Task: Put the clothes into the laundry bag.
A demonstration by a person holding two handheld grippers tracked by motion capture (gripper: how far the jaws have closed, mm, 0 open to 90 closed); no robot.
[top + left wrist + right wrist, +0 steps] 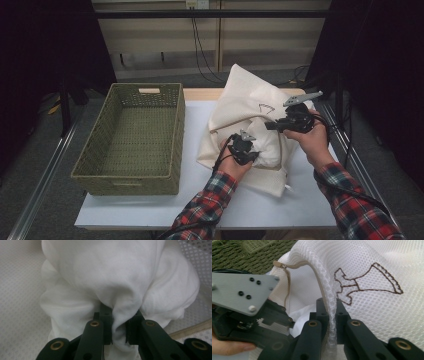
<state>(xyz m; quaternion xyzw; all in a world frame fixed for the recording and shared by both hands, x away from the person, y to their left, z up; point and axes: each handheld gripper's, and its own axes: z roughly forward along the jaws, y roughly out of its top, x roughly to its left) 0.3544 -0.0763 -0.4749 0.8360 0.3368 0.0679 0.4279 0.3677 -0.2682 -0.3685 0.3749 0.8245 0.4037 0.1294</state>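
Right tool is clamped on the tan-trimmed rim of the white mesh laundry bag, holding the mouth up; in the right gripper view the mesh edge runs straight between the jaws. The bag sits at the right half of the white surface, propped tall, with a brown embroidered dress mark on its far panel.

Left tool has its jaws pinched on a fold of the white soft cloth garment; in the left gripper view the fabric bunches into the gap and bulges beyond it. The garment lies at the bag's near-left side, in or right at the mouth; can't tell how much of it is already past the rim.

Key relation: the bag opening is just right and far of the left tool, and the right tool holds that rim above it. So the left hand is the one on the garment and, I judge, next pushes it right and away under the raised rim.

Green woven rectangular basket is well apart at left, nothing in it.
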